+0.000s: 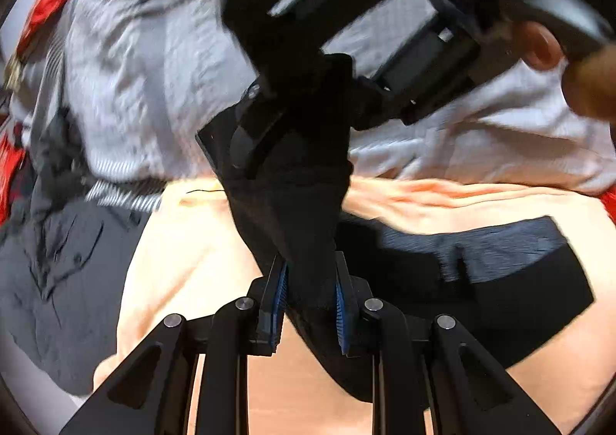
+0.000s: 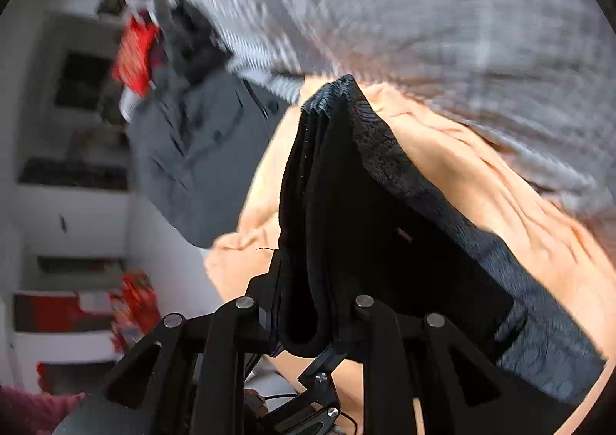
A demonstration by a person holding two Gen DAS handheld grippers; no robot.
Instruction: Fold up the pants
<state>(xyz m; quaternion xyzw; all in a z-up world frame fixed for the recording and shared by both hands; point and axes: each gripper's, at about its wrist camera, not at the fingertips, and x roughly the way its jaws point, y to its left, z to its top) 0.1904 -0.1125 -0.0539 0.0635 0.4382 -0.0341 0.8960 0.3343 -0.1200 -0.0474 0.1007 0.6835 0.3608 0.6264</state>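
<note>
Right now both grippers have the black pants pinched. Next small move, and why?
Probably carry the pinched edge across and lower it onto the peach sheet. The left gripper and right gripper both hold the black pants bunched and lifted, while the rest trails on the sheet.

Between the fingers of the left gripper no room: filled with black pants. Directly ahead blocked by the right gripper, very close, also touching the pants. Same for the right gripper's own gap, packed with folded black cloth. Open peach sheet to the left of the pants, free to pass. Further left blocked by a dark grey garment. Behind, closed off by a rumpled pale grey quilt. To the right, partly taken by the pants' waistband lying flat.
</note>
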